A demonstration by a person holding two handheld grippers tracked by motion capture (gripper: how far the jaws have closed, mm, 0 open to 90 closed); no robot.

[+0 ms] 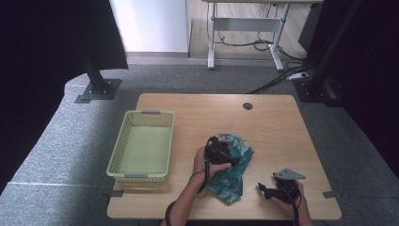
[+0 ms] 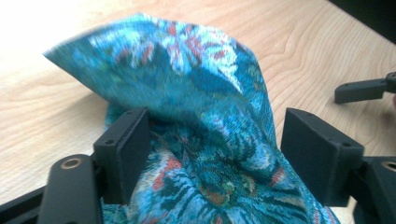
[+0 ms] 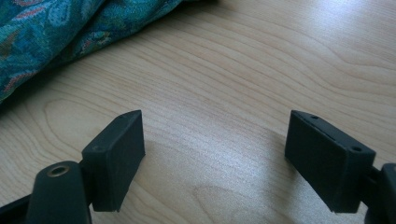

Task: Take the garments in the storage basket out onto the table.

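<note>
The crumpled teal patterned cloth [image 2: 205, 140] bunches between the spread left gripper [image 2: 215, 154], while the spread, empty right gripper [image 3: 212, 158] sits farther off.

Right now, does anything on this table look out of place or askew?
Only the teal patterned cloth: it lies crumpled and bunched up mid-table beside the empty yellow basket, one fold standing up between the left gripper's open fingers. Nothing spilled or damaged.

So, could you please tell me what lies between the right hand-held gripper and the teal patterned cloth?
Nothing: bare wood of the table lies between the right hand-held gripper and the cloth, as the right gripper view shows.
</note>
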